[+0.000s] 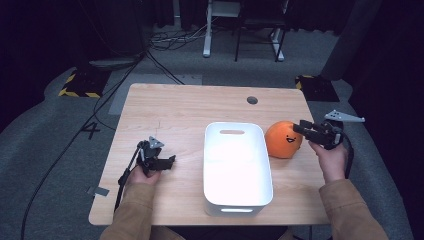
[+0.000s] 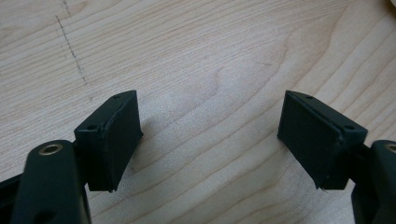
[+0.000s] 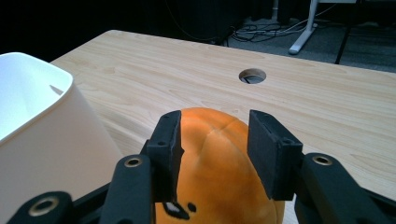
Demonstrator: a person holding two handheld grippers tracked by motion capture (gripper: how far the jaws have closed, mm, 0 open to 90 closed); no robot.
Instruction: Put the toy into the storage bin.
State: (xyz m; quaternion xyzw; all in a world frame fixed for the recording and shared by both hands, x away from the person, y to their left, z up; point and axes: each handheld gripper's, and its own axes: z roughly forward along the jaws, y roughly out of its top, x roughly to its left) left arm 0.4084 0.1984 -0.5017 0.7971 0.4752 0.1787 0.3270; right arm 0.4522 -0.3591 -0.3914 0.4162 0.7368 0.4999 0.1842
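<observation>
High view: orange plush [image 1: 283,140] with a little smiley face toward the person sits on the table [image 1: 180,107], just right of the white bin [image 1: 237,200]; right gripper [image 1: 301,128] at it.

Left gripper view: left gripper [image 2: 210,135] gapes over bare wood.

Right gripper view: jaws straddle the plush's top, can't tell if they're pinching. No readable writing.

A soft, matt orange plush toy [image 1: 283,139] sits by a smooth, faintly glossy white plastic bin [image 1: 237,167] on a pale, matt wood-grain table [image 1: 175,110]; both grippers' jaw pads are dull black, rubbery-looking.
</observation>
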